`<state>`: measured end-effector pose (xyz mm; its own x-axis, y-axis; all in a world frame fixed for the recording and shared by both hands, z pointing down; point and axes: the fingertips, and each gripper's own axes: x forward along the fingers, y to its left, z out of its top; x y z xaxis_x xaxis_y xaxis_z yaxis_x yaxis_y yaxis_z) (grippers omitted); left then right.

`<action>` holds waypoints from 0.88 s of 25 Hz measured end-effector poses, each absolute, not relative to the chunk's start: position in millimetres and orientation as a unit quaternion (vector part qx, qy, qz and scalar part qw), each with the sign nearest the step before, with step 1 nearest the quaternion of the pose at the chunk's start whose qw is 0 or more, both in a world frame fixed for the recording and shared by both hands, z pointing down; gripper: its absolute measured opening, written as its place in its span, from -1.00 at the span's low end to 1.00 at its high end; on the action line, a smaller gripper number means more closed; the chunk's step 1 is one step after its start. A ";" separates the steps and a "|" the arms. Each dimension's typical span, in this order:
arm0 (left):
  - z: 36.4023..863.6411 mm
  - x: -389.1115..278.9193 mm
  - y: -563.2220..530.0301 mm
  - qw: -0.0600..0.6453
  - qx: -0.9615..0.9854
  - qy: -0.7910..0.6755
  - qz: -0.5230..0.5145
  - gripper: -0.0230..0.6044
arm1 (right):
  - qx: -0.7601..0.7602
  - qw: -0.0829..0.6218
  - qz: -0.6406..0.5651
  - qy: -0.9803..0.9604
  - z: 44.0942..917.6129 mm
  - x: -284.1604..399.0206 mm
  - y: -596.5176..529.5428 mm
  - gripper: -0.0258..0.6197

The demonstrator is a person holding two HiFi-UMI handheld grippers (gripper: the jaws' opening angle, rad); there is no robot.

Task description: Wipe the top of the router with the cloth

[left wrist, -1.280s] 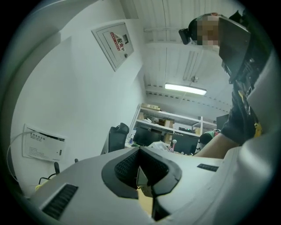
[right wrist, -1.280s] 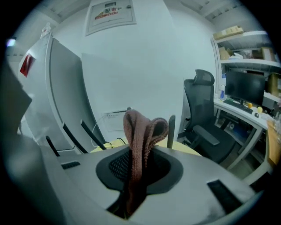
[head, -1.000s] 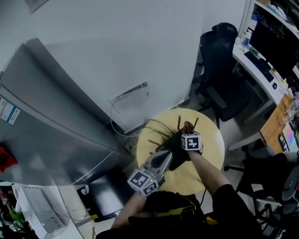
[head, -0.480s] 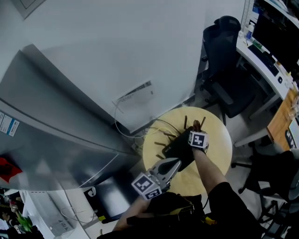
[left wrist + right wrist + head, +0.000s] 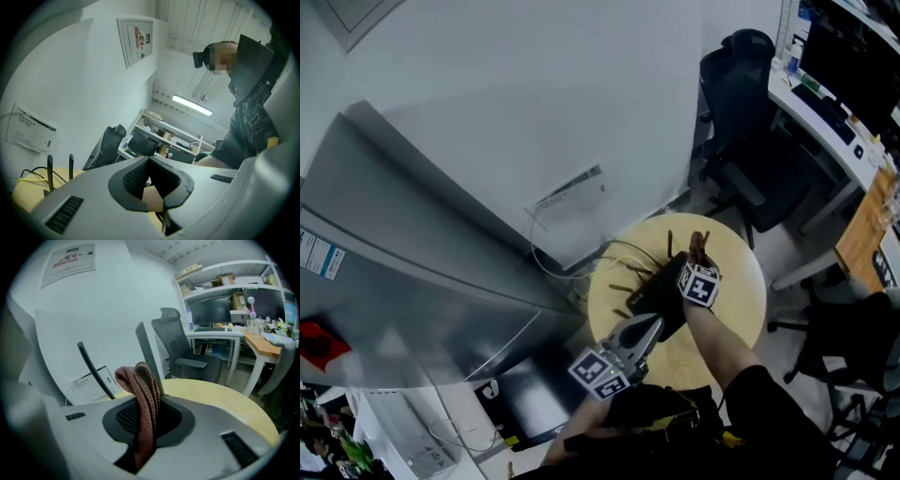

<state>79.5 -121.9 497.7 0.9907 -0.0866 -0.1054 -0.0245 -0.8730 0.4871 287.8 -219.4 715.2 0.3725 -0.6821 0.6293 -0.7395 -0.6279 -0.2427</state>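
So that it can wipe the router [image 5: 652, 298], the right gripper [image 5: 696, 261] pinches the cloth [image 5: 143, 399] in its fingers at 1 o'clock; the left gripper [image 5: 651, 327], fingers pressed together, hangs empty at 7

I count one router [image 5: 649, 298], one brown cloth [image 5: 143, 394], two tools, namely a left tool [image 5: 654, 325] and a right tool [image 5: 696, 255], one round table [image 5: 736, 309], and one office chair [image 5: 741, 103] at the frame's upper right.

The round yellow table [image 5: 741, 295] bears a black router [image 5: 654, 295] and, seemingly, cables [image 5: 614, 249].
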 end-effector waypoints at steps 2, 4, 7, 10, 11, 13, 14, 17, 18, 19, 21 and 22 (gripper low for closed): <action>499.1 80.3 -118.5 0.248 0.966 -0.034 -0.061 -0.93 | 0.828 0.031 0.356 -0.432 709.8 286.7 -220.2 -0.73; 499.6 82.6 -114.9 0.246 0.967 -0.039 -0.061 -0.93 | 0.828 0.025 0.349 -0.437 701.7 286.8 -220.4 -0.73; 498.9 85.9 -110.2 0.249 0.965 -0.044 -0.066 -0.93 | 0.826 0.012 0.344 -0.446 688.9 286.8 -217.7 -0.73; 496.9 87.2 -107.3 0.249 0.964 -0.052 -0.072 -0.93 | 0.822 -0.005 0.339 -0.458 675.7 284.9 -214.4 -0.73; 496.1 88.2 -106.9 0.245 0.965 -0.055 -0.071 -0.93 | 0.820 -0.010 0.336 -0.463 670.3 284.6 -214.2 -0.73; 495.1 91.3 -106.0 0.232 0.968 -0.062 -0.068 -0.93 | 0.816 -0.017 0.324 -0.478 657.0 283.9 -214.9 -0.73; 495.3 93.3 -104.7 0.226 0.970 -0.066 -0.065 -0.93 | 0.815 -0.019 0.316 -0.486 649.6 283.5 -214.7 -0.73; 498.4 99.5 -100.8 0.216 0.971 -0.077 -0.060 -0.93 | 0.811 -0.019 0.286 -0.511 628.2 283.7 -211.3 -0.73; 498.9 101.7 -100.0 0.215 0.971 -0.081 -0.060 -0.93 | 0.810 -0.018 0.273 -0.519 620.1 284.5 -209.9 -0.73; 498.9 104.3 -99.3 0.213 0.972 -0.085 -0.060 -0.93 | 0.809 -0.016 0.259 -0.528 611.1 286.0 -208.3 -0.73; 497.6 109.2 -97.7 0.208 0.972 -0.092 -0.060 -0.93 | 0.806 -0.013 0.227 -0.547 592.1 289.9 -204.4 -0.73; 496.7 110.7 -96.5 0.206 0.972 -0.093 -0.061 -0.93 | 0.804 -0.013 0.213 -0.555 583.0 291.7 -202.1 -0.73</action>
